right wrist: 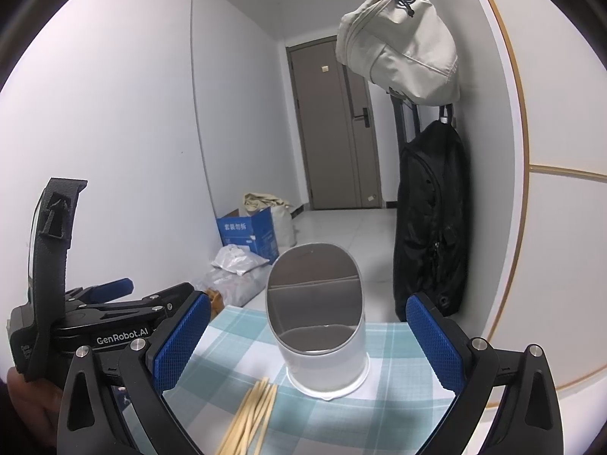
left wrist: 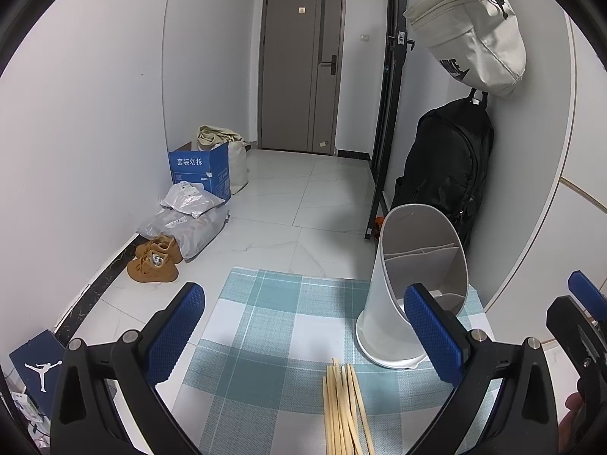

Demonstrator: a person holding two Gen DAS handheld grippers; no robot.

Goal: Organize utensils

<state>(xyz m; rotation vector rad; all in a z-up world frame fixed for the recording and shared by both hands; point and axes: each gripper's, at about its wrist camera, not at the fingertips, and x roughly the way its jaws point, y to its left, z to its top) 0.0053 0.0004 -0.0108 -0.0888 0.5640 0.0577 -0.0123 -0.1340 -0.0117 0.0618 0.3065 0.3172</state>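
A bundle of pale wooden chopsticks (left wrist: 345,409) lies on a teal checked mat (left wrist: 273,314), between my left gripper's fingers and low in the view. Behind them to the right stands a white utensil holder (left wrist: 402,303) with a slanted oval mouth and inner dividers, nothing inside it. My left gripper (left wrist: 303,333) is open and holds nothing. In the right wrist view the chopsticks (right wrist: 250,417) lie in front of the holder (right wrist: 322,360) on the mat (right wrist: 394,409). My right gripper (right wrist: 307,341) is open too, hovering before the holder. The left gripper's body (right wrist: 98,326) shows at its left.
A black backpack (left wrist: 447,167) and a cream bag (left wrist: 470,34) hang on the right wall close behind the holder. On the floor to the left are a blue box (left wrist: 201,168), plastic parcels (left wrist: 189,220) and brown shoes (left wrist: 155,259). A grey door (left wrist: 299,68) closes the hallway.
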